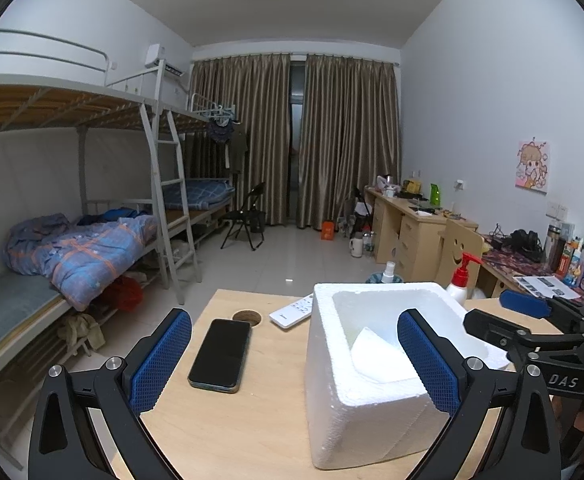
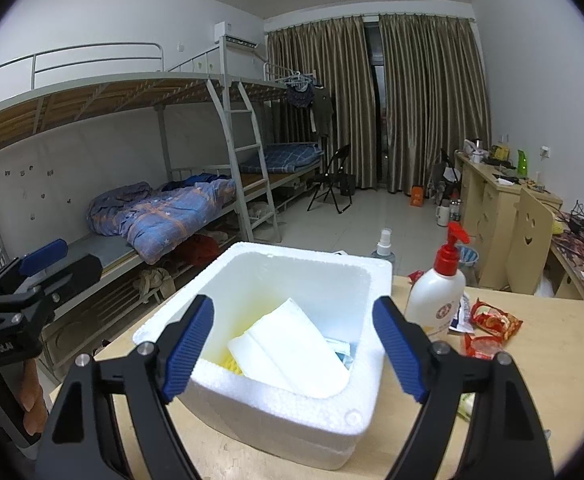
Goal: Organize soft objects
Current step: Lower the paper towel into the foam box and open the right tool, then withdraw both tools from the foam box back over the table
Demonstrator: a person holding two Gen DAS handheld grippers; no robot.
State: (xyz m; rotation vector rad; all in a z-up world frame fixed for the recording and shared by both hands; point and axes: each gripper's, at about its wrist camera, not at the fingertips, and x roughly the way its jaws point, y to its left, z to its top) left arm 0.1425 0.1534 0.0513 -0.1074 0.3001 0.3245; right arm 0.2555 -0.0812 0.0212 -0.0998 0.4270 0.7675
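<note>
Tissue pack [image 2: 292,354], white, soft, tilted in foam box [image 2: 268,420]; both jaws wide, empty.

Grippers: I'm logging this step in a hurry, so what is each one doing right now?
Left gripper: open, holding nothing.
Right gripper: open, holding nothing, over the foam box.

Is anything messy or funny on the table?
A bit. The white pack leans crooked inside the foam box, and red snack wrappers lie scattered beside the lotion bottle. Nothing looks spilled or broken.
</note>
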